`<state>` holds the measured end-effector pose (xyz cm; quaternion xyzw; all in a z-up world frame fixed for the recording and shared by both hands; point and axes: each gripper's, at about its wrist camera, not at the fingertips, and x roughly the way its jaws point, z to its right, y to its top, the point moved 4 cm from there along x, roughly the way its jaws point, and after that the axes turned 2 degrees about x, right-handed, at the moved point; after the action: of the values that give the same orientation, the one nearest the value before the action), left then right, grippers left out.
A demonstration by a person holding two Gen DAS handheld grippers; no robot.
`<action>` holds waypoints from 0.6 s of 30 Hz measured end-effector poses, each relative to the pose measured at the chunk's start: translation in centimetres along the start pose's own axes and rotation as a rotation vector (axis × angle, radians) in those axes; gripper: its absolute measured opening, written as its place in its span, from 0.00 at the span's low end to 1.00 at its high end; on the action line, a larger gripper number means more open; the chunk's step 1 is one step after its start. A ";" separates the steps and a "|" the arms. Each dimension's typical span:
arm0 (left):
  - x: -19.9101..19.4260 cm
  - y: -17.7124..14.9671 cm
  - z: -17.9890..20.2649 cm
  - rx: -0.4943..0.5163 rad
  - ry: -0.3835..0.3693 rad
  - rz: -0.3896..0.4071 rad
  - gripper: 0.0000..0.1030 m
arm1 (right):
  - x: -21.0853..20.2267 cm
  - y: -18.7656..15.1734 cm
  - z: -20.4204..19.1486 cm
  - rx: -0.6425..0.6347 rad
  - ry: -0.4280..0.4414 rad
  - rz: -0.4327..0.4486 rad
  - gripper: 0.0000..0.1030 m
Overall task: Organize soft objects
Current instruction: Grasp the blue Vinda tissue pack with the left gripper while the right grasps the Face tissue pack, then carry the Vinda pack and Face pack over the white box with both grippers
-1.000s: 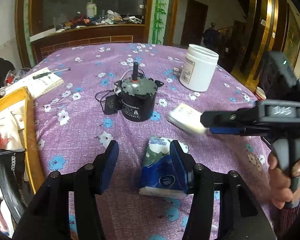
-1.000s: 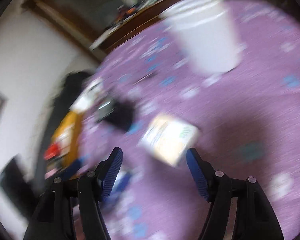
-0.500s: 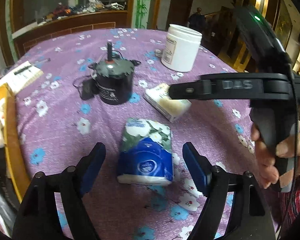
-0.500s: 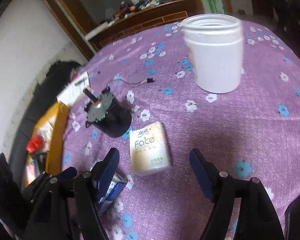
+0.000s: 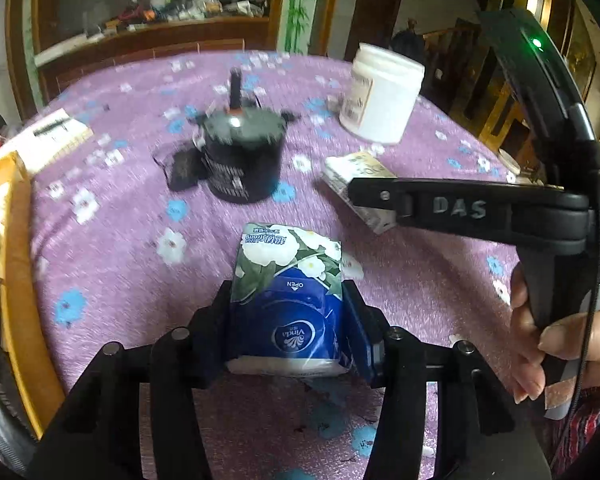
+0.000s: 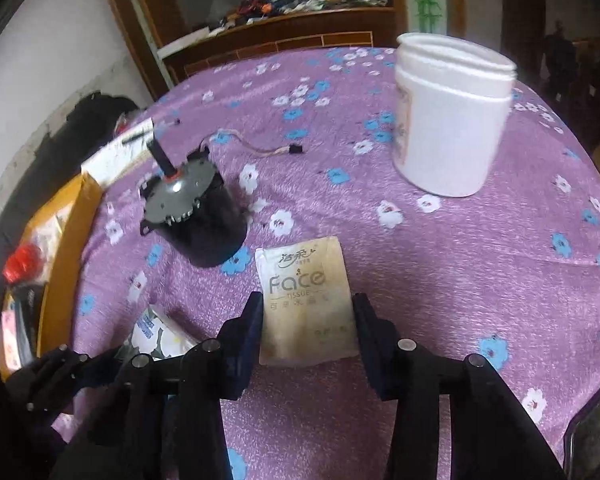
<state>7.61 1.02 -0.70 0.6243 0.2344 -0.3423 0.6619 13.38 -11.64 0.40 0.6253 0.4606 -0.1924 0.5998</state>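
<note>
Blue tissue pack and beige tissue pack sit between each closing hand-held gripper's pads.

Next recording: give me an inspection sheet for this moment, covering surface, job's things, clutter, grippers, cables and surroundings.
Surface: purple flowered tablecloth.
Job's things: blue tissue pack; beige tissue pack; both lie flat.
Clutter: black motor, white jar, notepad with pen.
Grippers: left gripper closing, pads against the blue pack; right gripper closing, pads at the beige pack's sides.
Cables: motor lead with plug.
Surroundings: cluttered wooden sideboard; orange box.
</note>
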 end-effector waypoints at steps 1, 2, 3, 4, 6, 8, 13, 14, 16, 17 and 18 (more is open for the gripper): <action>-0.4 0.1 0.0 0.002 0.005 0.020 0.48 | -0.4 0.2 0.1 0.007 0.014 0.015 0.44; -0.7 0.3 -0.1 0.002 0.013 0.040 0.48 | -0.9 0.4 0.0 0.011 0.032 0.028 0.44; -1.0 0.4 -0.2 0.000 0.023 0.057 0.48 | -1.2 0.5 -0.2 0.011 0.045 0.037 0.44; -1.2 0.5 -0.3 -0.005 0.026 0.068 0.48 | -1.4 0.6 -0.4 0.011 0.053 0.048 0.44; -1.4 0.6 -0.6 -0.016 0.028 0.082 0.48 | -1.8 0.8 -0.7 0.010 0.065 0.063 0.44; -1.6 0.7 -0.8 -0.018 0.034 0.088 0.48 | -1.9 0.8 -0.9 0.005 0.069 0.068 0.44; -1.8 0.9 -0.7 -0.008 0.038 0.108 0.48 | -1.9 0.9 -0.7 0.015 0.064 0.064 0.44; -1.8 0.9 -0.7 -0.006 0.039 0.111 0.48 | -1.9 0.9 -0.6 0.017 0.063 0.064 0.44; -2.0 0.9 -0.7 -0.010 0.039 0.118 0.48 | -1.9 0.8 -0.5 0.019 0.065 0.066 0.44; -2.0 1.0 -0.7 -0.011 0.038 0.120 0.48 | -2.0 0.8 -0.4 0.019 0.064 0.069 0.44; -2.0 1.0 -0.7 -0.017 0.037 0.120 0.48 | -2.1 0.8 -0.4 0.017 0.063 0.072 0.44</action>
<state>7.12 2.03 1.41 0.6380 0.2118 -0.2883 0.6820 12.82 -11.91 2.63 0.6523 0.4548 -0.1550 0.5862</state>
